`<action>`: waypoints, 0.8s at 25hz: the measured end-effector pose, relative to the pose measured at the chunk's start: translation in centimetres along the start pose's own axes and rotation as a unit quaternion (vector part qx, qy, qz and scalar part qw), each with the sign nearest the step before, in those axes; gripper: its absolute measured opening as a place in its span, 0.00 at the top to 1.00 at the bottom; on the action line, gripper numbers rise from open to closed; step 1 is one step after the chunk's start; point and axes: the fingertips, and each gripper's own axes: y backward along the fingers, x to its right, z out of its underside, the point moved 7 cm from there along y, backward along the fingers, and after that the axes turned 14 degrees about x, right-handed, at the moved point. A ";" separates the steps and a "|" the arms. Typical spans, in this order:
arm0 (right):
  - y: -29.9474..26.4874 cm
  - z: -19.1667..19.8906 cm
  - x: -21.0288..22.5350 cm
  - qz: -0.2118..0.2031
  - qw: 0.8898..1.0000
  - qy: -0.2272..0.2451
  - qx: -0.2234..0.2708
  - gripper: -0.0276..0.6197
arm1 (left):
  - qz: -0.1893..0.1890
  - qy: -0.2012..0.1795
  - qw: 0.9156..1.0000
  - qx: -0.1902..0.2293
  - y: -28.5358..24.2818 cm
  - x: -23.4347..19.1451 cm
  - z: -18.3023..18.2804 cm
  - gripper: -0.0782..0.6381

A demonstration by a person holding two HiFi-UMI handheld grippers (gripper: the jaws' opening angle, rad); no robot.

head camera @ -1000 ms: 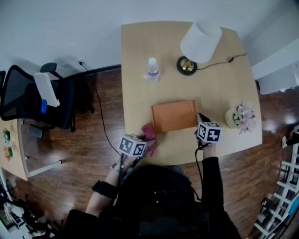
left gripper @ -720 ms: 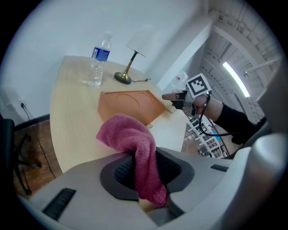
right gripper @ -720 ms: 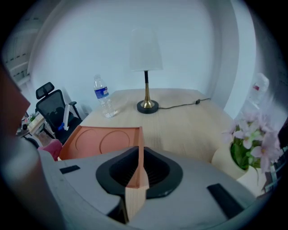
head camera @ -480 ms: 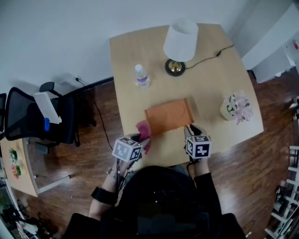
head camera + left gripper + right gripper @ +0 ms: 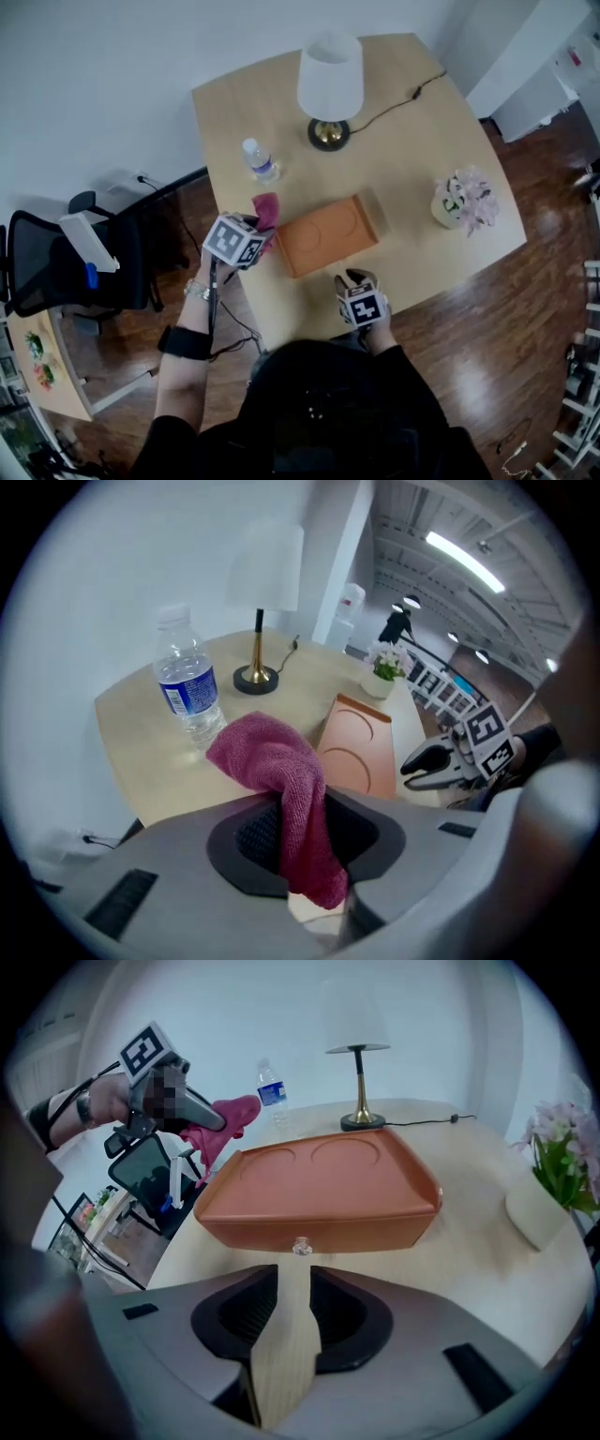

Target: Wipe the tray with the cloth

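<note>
The orange tray [image 5: 326, 234] lies in the middle of the light wooden table [image 5: 422, 141]; two round hollows show in it [image 5: 319, 1180]. My left gripper [image 5: 255, 228] hangs by the tray's far left corner, shut on a pink cloth [image 5: 281, 771] that bunches up over the jaws [image 5: 265, 207]. My right gripper [image 5: 350, 278] is in front of the tray's near side, apart from it. Its jaws have just been opening and stand open [image 5: 292, 1283], with only bare table between them. A small knob [image 5: 301, 1246] on the tray's front wall lies just beyond the fingertips.
A water bottle [image 5: 260, 159] stands behind the cloth. A lamp [image 5: 329, 80] with a white shade and a trailing cord is at the back, and a flower pot [image 5: 461, 202] at the right. An office chair [image 5: 56, 267] stands on the floor to the left.
My left gripper has carried the cloth from the table's front edge up along the tray's left end. The right gripper has come off the tray's right end and drawn back toward me.
</note>
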 end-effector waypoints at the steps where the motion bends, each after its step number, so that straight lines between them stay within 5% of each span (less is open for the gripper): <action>1: 0.0 -0.3 0.1 0.004 1.000 -0.001 0.003 0.77 | 0.003 -0.016 1.000 -0.018 -0.5 -0.8 0.0 0.75; 9: 1.7 -1.5 6.3 0.100 0.994 -0.040 0.013 0.77 | 0.080 -0.075 0.988 -0.109 -5.4 -3.2 1.9 0.74; 20: 0.8 -3.6 9.0 0.111 0.994 0.000 -0.007 0.81 | 0.141 -0.080 0.980 -0.116 -5.9 -0.4 3.5 0.75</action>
